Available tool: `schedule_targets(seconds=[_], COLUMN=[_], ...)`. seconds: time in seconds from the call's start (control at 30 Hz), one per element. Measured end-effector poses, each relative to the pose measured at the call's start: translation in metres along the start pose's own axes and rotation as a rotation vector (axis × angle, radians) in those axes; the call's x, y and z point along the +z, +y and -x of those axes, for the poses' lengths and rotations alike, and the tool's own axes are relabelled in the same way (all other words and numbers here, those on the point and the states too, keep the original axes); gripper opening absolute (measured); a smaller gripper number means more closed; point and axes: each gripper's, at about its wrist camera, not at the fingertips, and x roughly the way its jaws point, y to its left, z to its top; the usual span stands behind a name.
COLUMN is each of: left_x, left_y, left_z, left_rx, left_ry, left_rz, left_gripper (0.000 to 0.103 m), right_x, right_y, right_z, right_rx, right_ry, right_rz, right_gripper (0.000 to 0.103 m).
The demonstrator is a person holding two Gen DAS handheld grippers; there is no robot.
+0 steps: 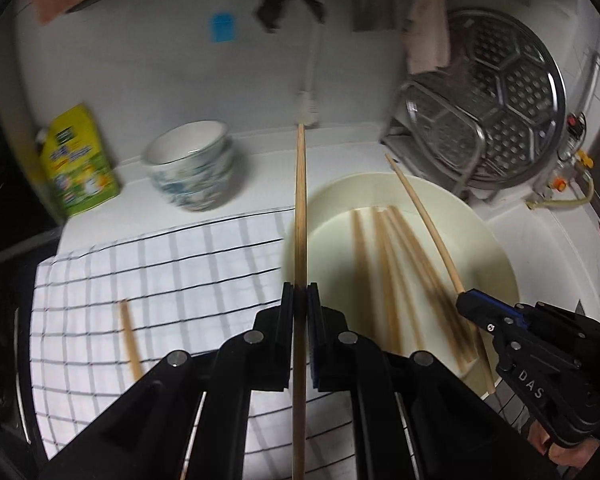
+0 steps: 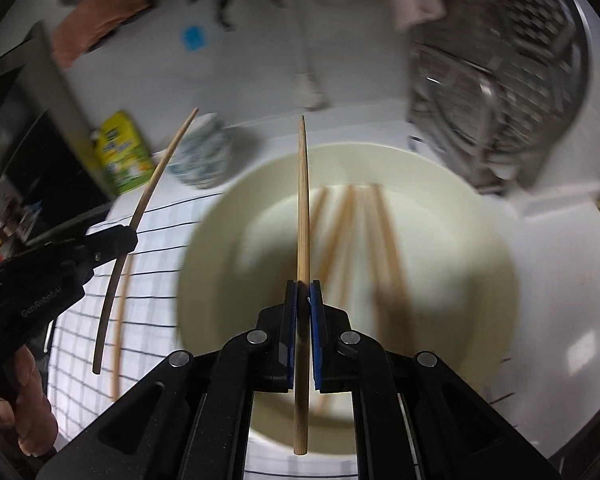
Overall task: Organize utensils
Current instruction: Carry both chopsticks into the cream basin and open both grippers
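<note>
Each gripper holds one wooden chopstick in the air. My left gripper (image 1: 300,286) is shut on a chopstick (image 1: 300,208) that runs straight up the left wrist view, above the edge of a cream plate (image 1: 496,256). My right gripper (image 2: 303,283) is shut on another chopstick (image 2: 302,200) over the same plate (image 2: 468,280). Several more chopsticks (image 1: 396,272) lie on the plate, also seen from the right wrist as chopsticks (image 2: 384,248). One chopstick (image 1: 130,336) lies on the checked cloth (image 1: 160,272). The right gripper (image 1: 466,300) shows at the right of the left wrist view, the left gripper (image 2: 130,236) at the left of the right wrist view.
Stacked patterned bowls (image 1: 192,168) and a green-yellow carton (image 1: 78,162) stand behind the cloth. A metal steamer rack and lid (image 1: 496,108) lean at the back right. A white wall with hanging cloths closes the back. A hand (image 2: 20,412) grips the left tool.
</note>
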Motion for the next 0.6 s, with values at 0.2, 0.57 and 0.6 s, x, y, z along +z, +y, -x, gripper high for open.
schedule_targets(seconds=[0.2,0.57,0.6], left_x=[0.010,0.009,0.008], left_y=[-0.050,-0.071,-0.072], left_z=[-0.043,-0.095,-0.097], left_rx=[-0.025,0.009,0.011], left_ry=[0.044,0.147,0.151], left_rz=[-0.078,-0.100,-0.103], left_gripper=[0.008,0.008,0.008], right_x=[0.004,-0.002,-0.003], right_y=[-0.039,-0.068,-0.069], right_z=[-0.013,-0.041,-0.043], right_rx=[-0.026,0.005,0.004], right_ry=[0.027,0.104,0.106], right_rz=[-0.029,-0.066,-0.068], right_gripper=[0.006,0.006,0.006])
